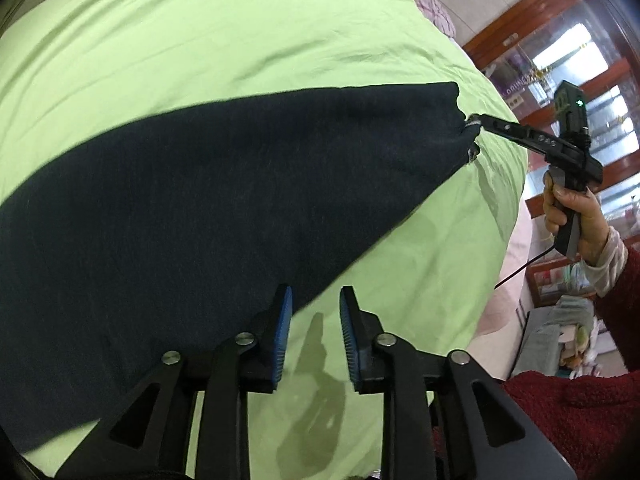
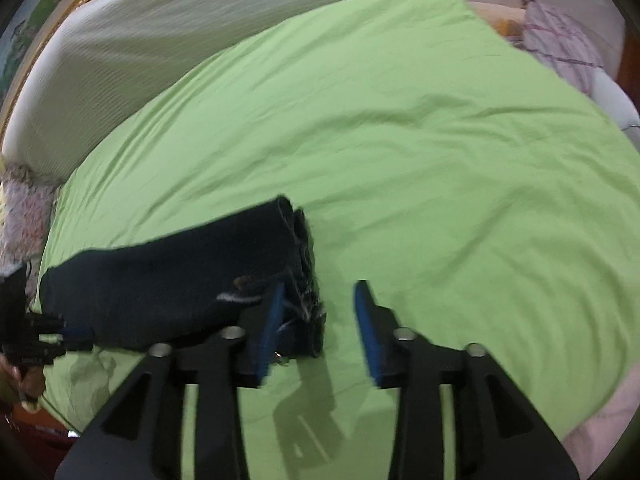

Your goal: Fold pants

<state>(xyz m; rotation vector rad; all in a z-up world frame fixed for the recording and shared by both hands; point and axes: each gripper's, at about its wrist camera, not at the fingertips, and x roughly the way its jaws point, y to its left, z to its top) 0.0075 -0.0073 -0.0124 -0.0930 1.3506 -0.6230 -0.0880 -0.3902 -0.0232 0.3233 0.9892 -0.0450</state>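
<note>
Between the blue ribbed pads of my left hand-held gripper (image 1: 315,334) lies only bare bedsheet; its jaws stand apart, released, with the hem edge of the dark navy fabric pants (image 1: 208,184) just beside the left-hand pad and not pinched. From there the pants run away across the lime-green cotton bedsheet (image 1: 240,32) as one long flat band, so I judge the legs already laid one on the other lengthwise.

At the far end of that band sits my right hand-held gripper (image 2: 320,322), also released: its jaws are parted, and the bunched end of the pants, with pale drawstring ends, lies against the inner face of the left-hand pad while the other pad stands clear over the sheet. In the left wrist view, my right hand (image 1: 568,216) in a dark red knitted sleeve (image 1: 624,276) holds the grip, the gripper tip just at the corner of the cloth.

Beyond the pants, past the sheet, a white padded headboard (image 2: 160,24) and a pale patterned pillow (image 2: 560,40) show.

As I read it, the pants have been set down and smoothed, and the crosswise fold comes next. That calls for closing both grippers again on one end's corners, catching all layers, and carrying it over to the other end without dragging.
</note>
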